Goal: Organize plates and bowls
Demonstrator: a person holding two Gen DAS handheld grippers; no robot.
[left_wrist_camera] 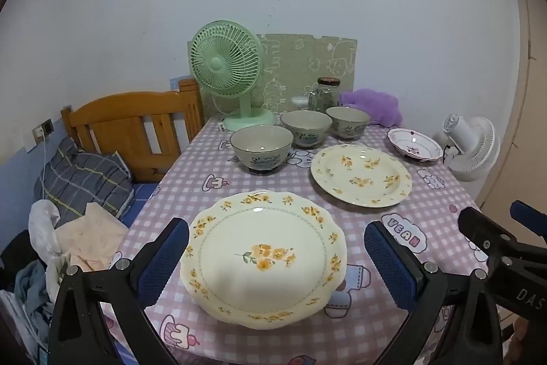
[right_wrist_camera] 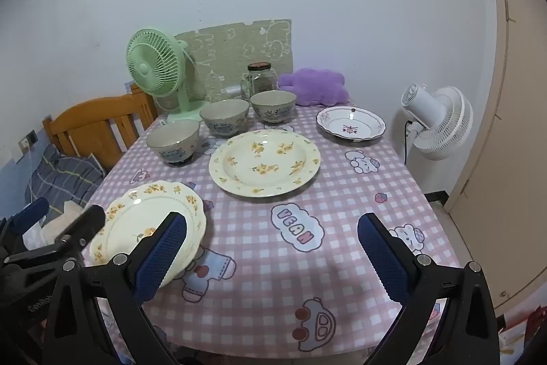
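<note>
Hovering above the near edge of the pink-checked cartoon tablecloth on the table [right_wrist_camera: 342, 194], both grippers stand with fingers spread wide and nothing between the pads. The left gripper [left_wrist_camera: 275, 257] frames a cream scalloped ceramic plate with yellow flowers [left_wrist_camera: 263, 257], which lies flat directly between and below its fingers. The right gripper [right_wrist_camera: 271, 250] has only bare cloth between its fingers; that scalloped plate sits just outside its left finger [right_wrist_camera: 160, 257].

Ahead of both finger pairs lie a round cream deep plate with scattered yellow blossoms [right_wrist_camera: 265, 163], a small white dish with a dark red motif [right_wrist_camera: 350, 124], and three grey-beige ceramic bowls with blue patterns [right_wrist_camera: 224, 117] in a slanting row.

My guess at the risk: glazed rims are slippery, so a pinch on the scalloped edge could slide off, and the plate's near rim lies close to the table edge, where a nudge might push it over. The two grippers are also close together and could collide.

Only the left view shows the scalloped plate whole, and clothes heaped on a bed beside the table. Only the right view shows the open cloth available for stacking.
</note>
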